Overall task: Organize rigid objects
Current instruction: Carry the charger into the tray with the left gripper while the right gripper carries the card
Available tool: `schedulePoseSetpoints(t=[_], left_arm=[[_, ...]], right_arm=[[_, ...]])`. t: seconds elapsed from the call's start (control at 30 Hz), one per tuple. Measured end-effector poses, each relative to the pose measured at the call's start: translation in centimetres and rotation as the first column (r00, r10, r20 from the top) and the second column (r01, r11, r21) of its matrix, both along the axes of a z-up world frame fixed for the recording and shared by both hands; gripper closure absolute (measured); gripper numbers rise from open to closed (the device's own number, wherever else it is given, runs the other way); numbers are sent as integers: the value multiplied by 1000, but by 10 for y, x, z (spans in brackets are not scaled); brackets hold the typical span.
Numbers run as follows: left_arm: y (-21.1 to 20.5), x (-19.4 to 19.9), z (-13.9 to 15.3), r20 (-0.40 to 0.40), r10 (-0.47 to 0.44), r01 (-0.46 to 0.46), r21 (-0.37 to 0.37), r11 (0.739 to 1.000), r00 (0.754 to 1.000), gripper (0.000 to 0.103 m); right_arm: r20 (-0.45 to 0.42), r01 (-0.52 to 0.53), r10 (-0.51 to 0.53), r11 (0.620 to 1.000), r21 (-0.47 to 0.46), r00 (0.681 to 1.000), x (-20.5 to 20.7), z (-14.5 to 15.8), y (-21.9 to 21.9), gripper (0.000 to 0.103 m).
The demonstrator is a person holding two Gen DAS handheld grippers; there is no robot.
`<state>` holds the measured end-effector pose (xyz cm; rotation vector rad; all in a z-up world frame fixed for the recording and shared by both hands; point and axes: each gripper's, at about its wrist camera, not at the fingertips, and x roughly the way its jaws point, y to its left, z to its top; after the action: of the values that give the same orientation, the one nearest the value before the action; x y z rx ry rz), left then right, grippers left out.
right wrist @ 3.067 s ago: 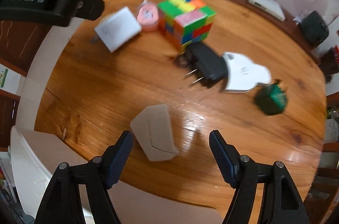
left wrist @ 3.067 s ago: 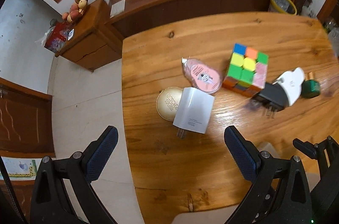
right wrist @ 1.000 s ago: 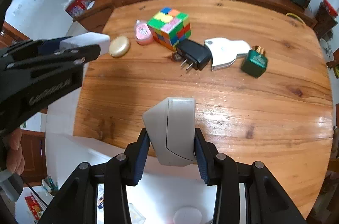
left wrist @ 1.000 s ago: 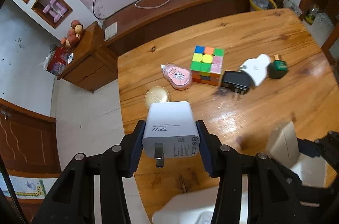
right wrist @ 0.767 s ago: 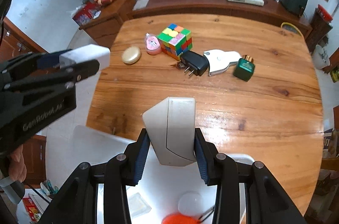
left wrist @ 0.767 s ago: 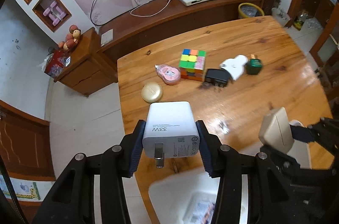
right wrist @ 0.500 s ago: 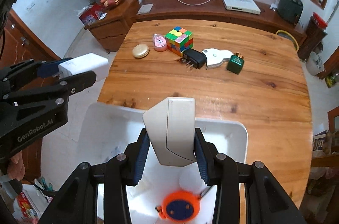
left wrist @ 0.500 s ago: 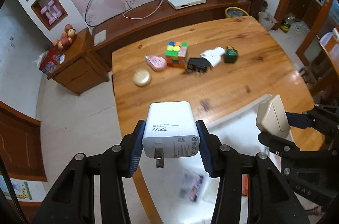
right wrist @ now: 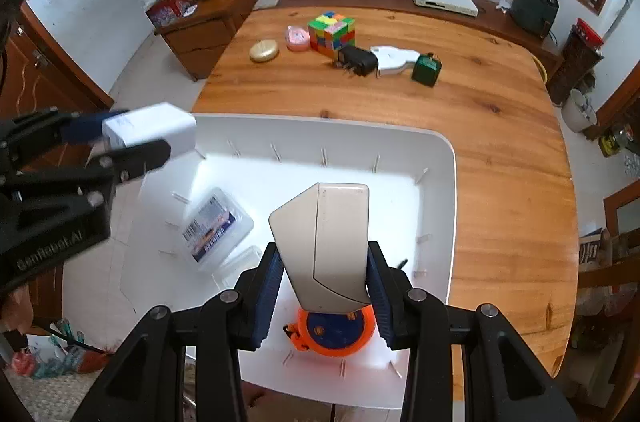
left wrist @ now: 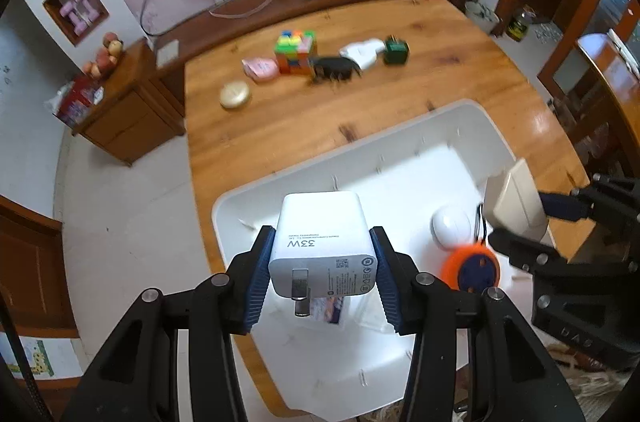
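My left gripper (left wrist: pixel 322 274) is shut on a white 33W charger (left wrist: pixel 322 246) and holds it above the near left part of a white bin (left wrist: pixel 400 126). My right gripper (right wrist: pixel 322 278) is shut on a beige angular block (right wrist: pixel 326 242) above the same bin (right wrist: pixel 440 158). In the bin lie an orange round tape measure (right wrist: pixel 334 338), a clear plastic box (right wrist: pixel 216 222) and a white oval object (left wrist: pixel 452 224). The charger also shows in the right wrist view (right wrist: pixel 152 128), and the beige block in the left wrist view (left wrist: pixel 516 200).
On the far part of the wooden table (right wrist: pixel 500 142) lie a colour cube (right wrist: pixel 332 28), a pink case (right wrist: pixel 298 38), a gold compact (right wrist: pixel 264 51), a black charger (right wrist: pixel 358 60), a white plug (right wrist: pixel 394 58) and a green bottle (right wrist: pixel 427 70). A sideboard stands behind.
Both grippers closed on the charger and the beige block, lifted them off the table and drew back towards me, so the white bin has come under them.
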<state>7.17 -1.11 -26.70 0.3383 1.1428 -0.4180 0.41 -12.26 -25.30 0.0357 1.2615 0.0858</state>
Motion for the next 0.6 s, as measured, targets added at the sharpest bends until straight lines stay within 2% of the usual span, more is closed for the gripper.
schedulePoseSetpoints(t=[0.13, 0.43, 0.6], left_arm=[[-3, -3, -22, -48, -1, 1, 8, 1000, 999, 52], [-6, -7, -68, -113, -17, 23, 49, 999, 993, 52], [-7, -13, -88, -150, -30, 43, 84, 996, 988, 52]], right_arm=[[-18, -3, 3, 999, -36, 1000, -4, -13, 2, 61], [-147, -23, 9, 995, -97, 989, -8, -72, 10, 61], [-189, -28, 5, 992, -121, 982, -9, -89, 11, 61]])
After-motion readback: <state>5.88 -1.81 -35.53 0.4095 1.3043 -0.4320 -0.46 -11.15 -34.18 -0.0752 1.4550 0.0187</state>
